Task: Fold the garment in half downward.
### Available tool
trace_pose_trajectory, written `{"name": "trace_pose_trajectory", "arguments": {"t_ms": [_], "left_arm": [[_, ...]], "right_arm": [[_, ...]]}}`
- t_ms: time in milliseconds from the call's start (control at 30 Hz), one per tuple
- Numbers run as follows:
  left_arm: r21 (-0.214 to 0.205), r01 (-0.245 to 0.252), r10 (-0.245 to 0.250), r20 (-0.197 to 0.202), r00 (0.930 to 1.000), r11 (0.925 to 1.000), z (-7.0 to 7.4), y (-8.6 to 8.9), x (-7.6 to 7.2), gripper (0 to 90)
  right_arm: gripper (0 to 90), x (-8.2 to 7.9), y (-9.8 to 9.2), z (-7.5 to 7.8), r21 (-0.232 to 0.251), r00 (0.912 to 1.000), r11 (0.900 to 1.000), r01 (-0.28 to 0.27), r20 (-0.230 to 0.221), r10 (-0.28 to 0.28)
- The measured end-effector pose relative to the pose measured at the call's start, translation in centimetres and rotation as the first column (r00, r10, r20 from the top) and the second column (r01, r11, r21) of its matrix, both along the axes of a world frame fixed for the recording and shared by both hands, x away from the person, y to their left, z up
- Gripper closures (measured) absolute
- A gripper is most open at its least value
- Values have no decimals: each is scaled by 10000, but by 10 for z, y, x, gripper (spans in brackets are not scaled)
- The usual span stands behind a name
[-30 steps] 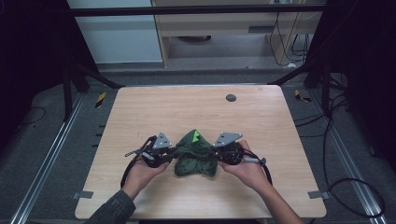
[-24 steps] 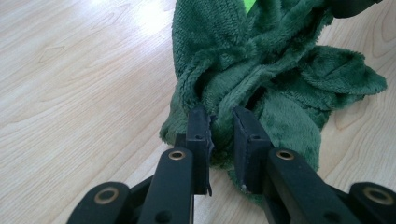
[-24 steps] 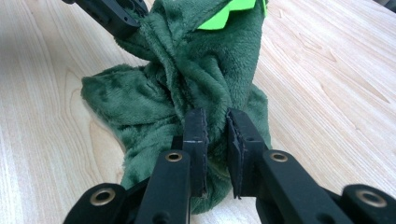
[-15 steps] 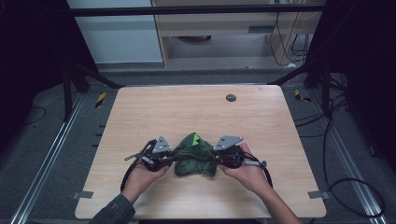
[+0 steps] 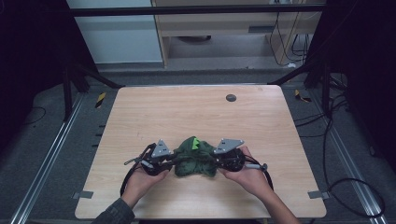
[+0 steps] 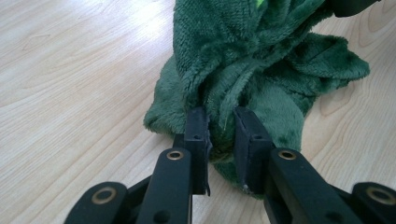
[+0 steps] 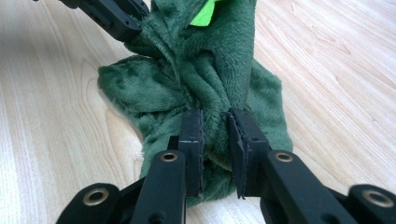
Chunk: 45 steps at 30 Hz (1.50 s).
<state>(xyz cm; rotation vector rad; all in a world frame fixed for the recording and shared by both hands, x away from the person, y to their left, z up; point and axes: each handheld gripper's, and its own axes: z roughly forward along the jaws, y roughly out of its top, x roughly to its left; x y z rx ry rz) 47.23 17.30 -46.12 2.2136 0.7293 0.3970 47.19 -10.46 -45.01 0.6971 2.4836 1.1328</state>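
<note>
One pale wooden table (image 5: 154,107) over grey floor (image 5: 42,154).

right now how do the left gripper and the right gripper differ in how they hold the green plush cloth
The left gripper bites the green plush cloth from its left edge; the right gripper bites it from the right edge, so they face each other. The right gripper's jaws have just been opening a little, fabric between them; the left gripper's have not. Both pinch a bunched fold low over the wooden table.
</note>
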Motion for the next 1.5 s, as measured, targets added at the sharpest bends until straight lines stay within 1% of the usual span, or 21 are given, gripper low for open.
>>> {"name": "trace_pose_trajectory", "arguments": {"t_ms": [200, 267, 367, 833, 1133, 1233, 1400, 1500], "left_arm": [[-27, -34, 34, 26, 10000, 10000, -3, 0, -3, 763], [-54, -52, 52, -3, 10000, 10000, -4, 1, -4, 757], [-73, -63, 63, -36, 10000, 10000, -6, 2, -6, 755], [-143, -23, 22, -74, 10000, 9999, -6, 3, -10, 747], [-155, 11, -13, -95, 10000, 9999, -7, 3, -11, 747], [-141, -15, 14, -84, 10000, 9999, -7, 3, -10, 752], [-161, -98, 97, -32, 9999, 9998, -7, 4, -7, 791], [-262, -185, 187, 74, 9998, 9995, -5, 4, -7, 805]], "right_arm": [[751, -4, 0, -4, 7, 10000, 10000, -86, -16, 86], [735, -5, 0, -5, 9, 10000, 10000, -42, -44, 42], [733, -7, -1, -6, -13, 10000, 10000, -56, -69, 56], [721, -12, -4, -9, -124, 9998, 9999, -97, -152, 95], [720, -16, -4, -12, -87, 9997, 9999, -148, -180, 146], [732, -16, -4, -12, -74, 9997, 9998, -169, -165, 168], [801, -15, -3, -11, -11, 9999, 9999, -133, -100, 133], [828, -14, -3, -8, 35, 10000, 9999, -98, -17, 98]]}}
